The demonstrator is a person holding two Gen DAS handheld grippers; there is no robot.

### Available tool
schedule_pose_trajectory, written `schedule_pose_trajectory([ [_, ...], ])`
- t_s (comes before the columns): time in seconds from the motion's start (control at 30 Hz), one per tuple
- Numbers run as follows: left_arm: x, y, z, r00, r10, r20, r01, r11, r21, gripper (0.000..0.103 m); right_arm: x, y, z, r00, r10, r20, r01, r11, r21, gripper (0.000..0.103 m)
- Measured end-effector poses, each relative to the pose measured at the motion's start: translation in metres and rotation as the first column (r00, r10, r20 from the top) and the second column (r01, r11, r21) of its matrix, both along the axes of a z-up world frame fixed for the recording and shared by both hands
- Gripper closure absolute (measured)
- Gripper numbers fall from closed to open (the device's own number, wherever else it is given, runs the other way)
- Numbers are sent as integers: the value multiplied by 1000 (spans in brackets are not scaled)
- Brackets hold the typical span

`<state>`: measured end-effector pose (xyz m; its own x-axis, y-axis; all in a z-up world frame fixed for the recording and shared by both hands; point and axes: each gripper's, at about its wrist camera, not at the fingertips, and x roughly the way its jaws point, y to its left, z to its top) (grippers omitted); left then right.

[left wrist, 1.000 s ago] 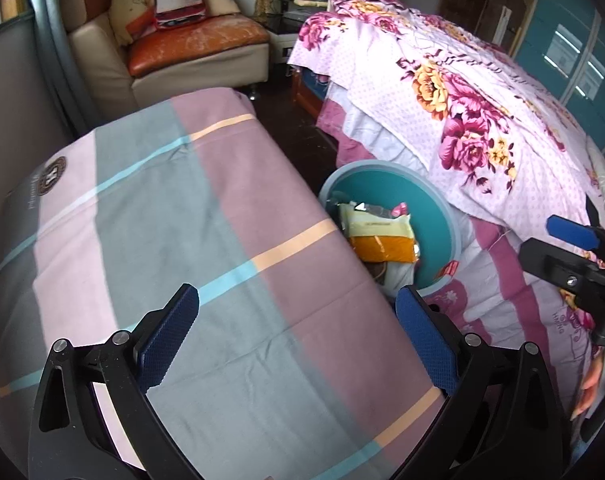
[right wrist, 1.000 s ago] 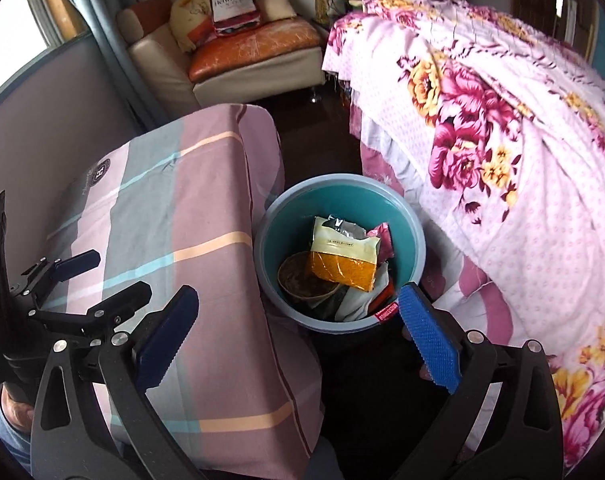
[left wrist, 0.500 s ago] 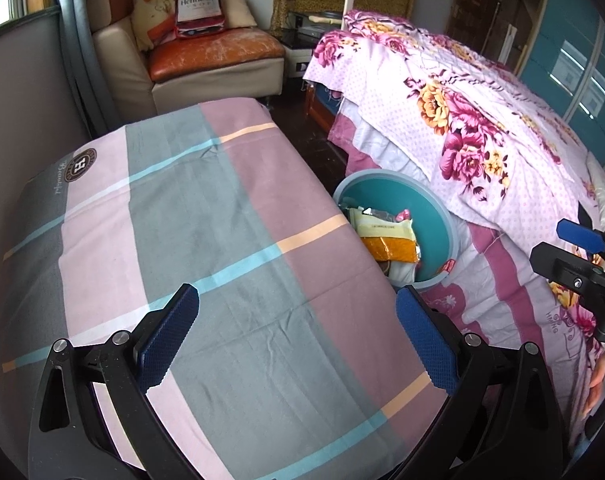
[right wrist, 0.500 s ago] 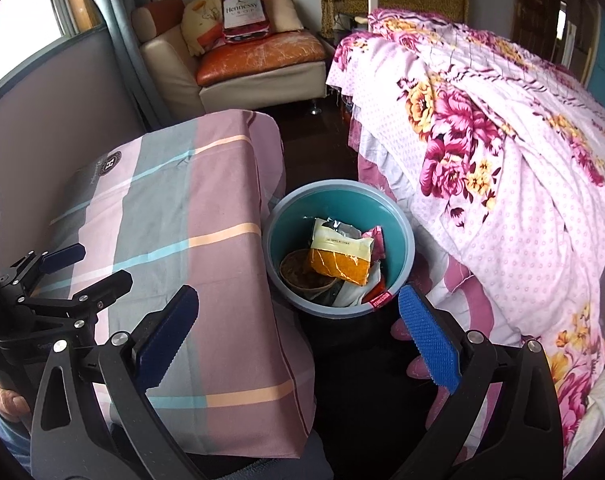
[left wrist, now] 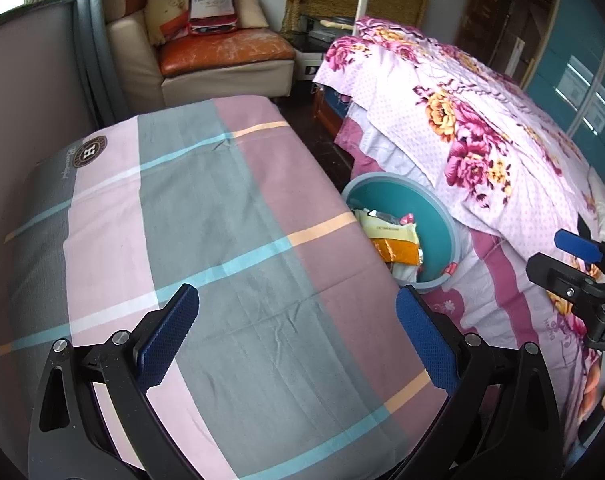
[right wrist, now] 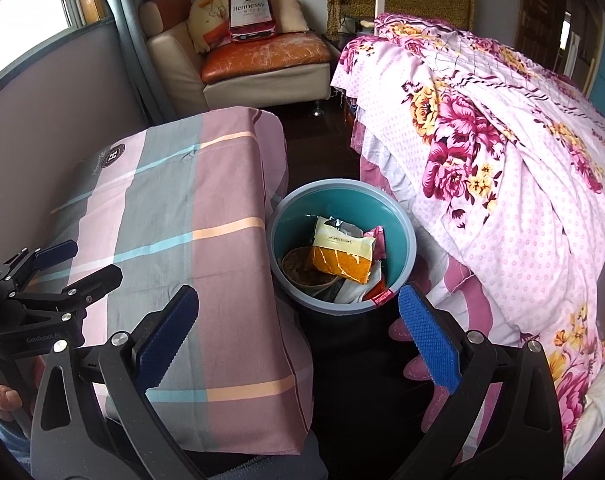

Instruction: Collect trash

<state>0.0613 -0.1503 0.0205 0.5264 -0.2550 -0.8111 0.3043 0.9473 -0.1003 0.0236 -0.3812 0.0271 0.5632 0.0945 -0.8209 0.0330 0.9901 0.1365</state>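
Both claws wide and empty: left claw (left wrist: 296, 336) above the cloth-covered bench (left wrist: 206, 216), right claw (right wrist: 298, 334) over floor. Trash bin (right wrist: 406, 220) wedged beside bench's right edge, wrappers (right wrist: 342, 254) inside. Bench apparently bare, probably finished.

A home bedroom: floral-covered bed (right wrist: 502, 152), armchair (right wrist: 238, 56).

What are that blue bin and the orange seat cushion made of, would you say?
The bin looks like moulded plastic: a smooth, even teal wall with a thicker rolled rim and a soft sheen. The seat cushion looks like leather or a faux-leather coating, glossy orange with pale cracked, worn patches; which of the two cannot be told.
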Motion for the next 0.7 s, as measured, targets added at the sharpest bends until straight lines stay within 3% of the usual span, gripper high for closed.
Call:
schedule_pose_trajectory([
  [0.7, 16, 0, -16, 1000, 22, -6, -22, 999, 28, 4, 22, 2, -20, 999, 7, -53, -7, 1000, 8, 7],
])
